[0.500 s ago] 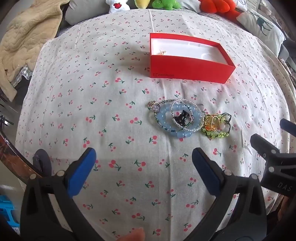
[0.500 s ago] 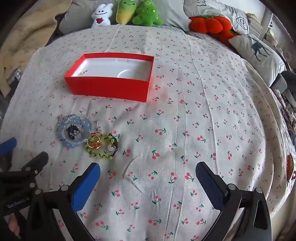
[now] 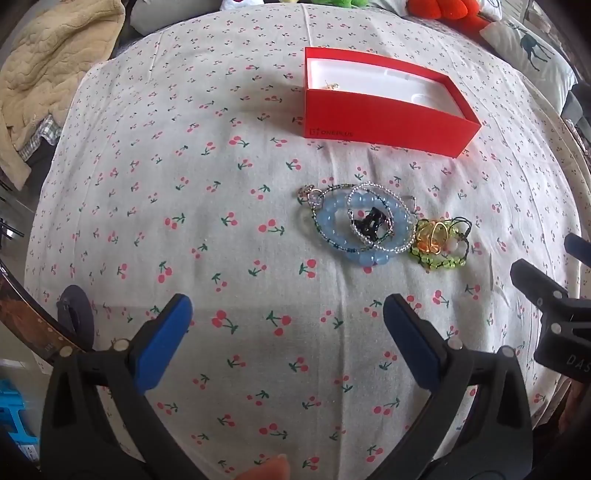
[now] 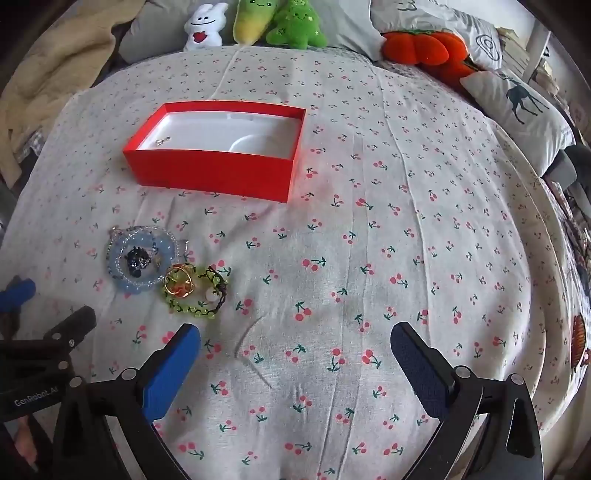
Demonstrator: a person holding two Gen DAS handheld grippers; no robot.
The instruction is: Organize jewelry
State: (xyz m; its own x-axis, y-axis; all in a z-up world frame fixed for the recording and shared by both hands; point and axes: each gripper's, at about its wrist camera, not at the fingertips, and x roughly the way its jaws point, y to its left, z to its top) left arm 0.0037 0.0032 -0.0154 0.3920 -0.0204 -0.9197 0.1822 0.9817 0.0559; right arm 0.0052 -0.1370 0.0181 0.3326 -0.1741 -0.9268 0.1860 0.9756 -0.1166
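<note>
A pile of jewelry lies on the cherry-print bedspread: a blue bead bracelet (image 3: 341, 243) (image 4: 122, 258), a clear bead bracelet (image 3: 384, 195), a black charm (image 3: 371, 221) and a green bead bracelet with a gold ring (image 3: 439, 242) (image 4: 195, 291). Behind it stands an open red box (image 3: 384, 122) (image 4: 214, 173) with a white inside and a small gold piece (image 3: 330, 86) (image 4: 163, 140). My left gripper (image 3: 286, 317) is open and empty, short of the pile. My right gripper (image 4: 295, 347) is open and empty, right of the pile.
Plush toys (image 4: 255, 22) and pillows (image 4: 517, 107) line the far edge of the bed. A beige blanket (image 3: 48, 74) lies at the far left. The other gripper shows at each view's edge, right (image 3: 554, 314) and left (image 4: 40, 354).
Both grippers have moved a little forward toward the jewelry and the box. Their jaws stay open. The jewelry has not moved.
</note>
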